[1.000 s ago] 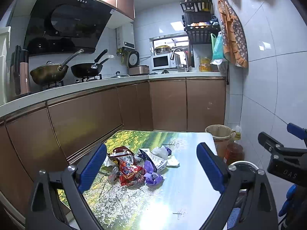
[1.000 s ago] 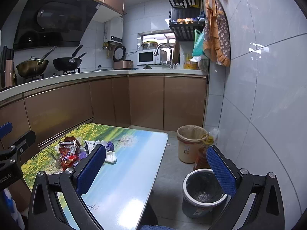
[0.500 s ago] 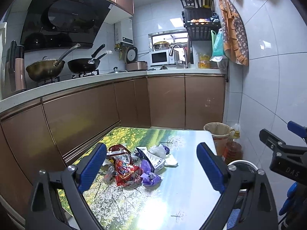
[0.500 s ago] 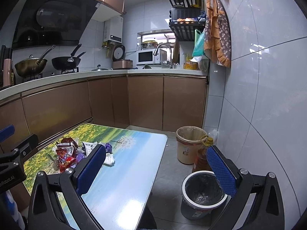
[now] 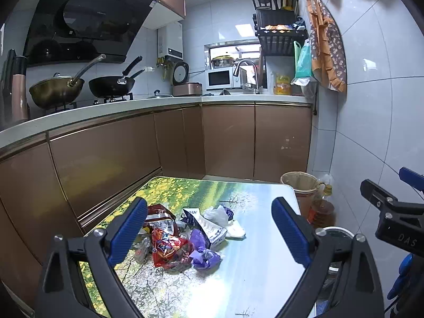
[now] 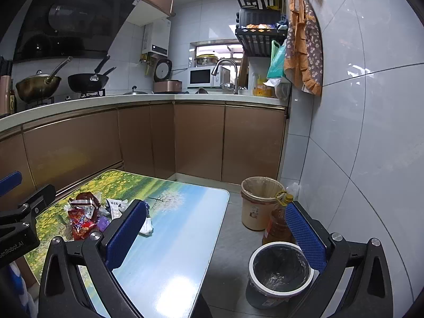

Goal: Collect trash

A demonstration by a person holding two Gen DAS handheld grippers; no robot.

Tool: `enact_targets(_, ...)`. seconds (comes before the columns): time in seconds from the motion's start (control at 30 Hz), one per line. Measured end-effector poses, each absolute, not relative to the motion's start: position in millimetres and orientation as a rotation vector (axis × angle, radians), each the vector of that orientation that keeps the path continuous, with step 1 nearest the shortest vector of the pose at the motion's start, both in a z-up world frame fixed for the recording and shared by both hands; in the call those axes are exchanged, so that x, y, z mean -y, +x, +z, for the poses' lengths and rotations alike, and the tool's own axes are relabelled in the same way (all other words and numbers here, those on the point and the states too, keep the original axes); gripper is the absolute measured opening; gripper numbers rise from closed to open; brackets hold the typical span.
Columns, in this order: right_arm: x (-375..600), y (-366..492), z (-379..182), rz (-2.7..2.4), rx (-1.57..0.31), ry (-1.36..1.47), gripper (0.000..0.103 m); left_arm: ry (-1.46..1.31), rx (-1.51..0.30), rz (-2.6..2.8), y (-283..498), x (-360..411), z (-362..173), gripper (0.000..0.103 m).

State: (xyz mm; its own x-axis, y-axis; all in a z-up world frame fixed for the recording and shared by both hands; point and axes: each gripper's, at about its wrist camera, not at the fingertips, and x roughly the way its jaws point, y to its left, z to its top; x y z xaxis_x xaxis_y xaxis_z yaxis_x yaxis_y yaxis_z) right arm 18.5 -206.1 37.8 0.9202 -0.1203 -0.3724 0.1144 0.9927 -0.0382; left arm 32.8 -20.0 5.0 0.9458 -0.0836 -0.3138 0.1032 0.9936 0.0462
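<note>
Trash pile (image 5: 182, 234) sits between left gripper (image 5: 209, 228) fingers, partly hidden behind the left finger (image 5: 128, 232); both grippers spread wide, holding nothing; right gripper (image 6: 216, 234) frames bin (image 6: 281, 270).

bright overhead light | glare on table (image 6: 175, 288) | fisheye-warped, dark corners

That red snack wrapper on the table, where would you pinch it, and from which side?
Probably the red wrapper by its crumpled near edge, which bulges up off the table. Come from above and the near side with the left gripper, jaws wide open: the purple wrapper crowds its right and other litter lies behind.
</note>
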Motion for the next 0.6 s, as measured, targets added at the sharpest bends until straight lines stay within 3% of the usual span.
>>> enact_targets(0.6, 191.2, 66.2, -3.6, -0.072, -0.468, -0.02, 0.103, 0.007, -0.444, -0.144, 85.1, 10.9, -30.6, 0.095)
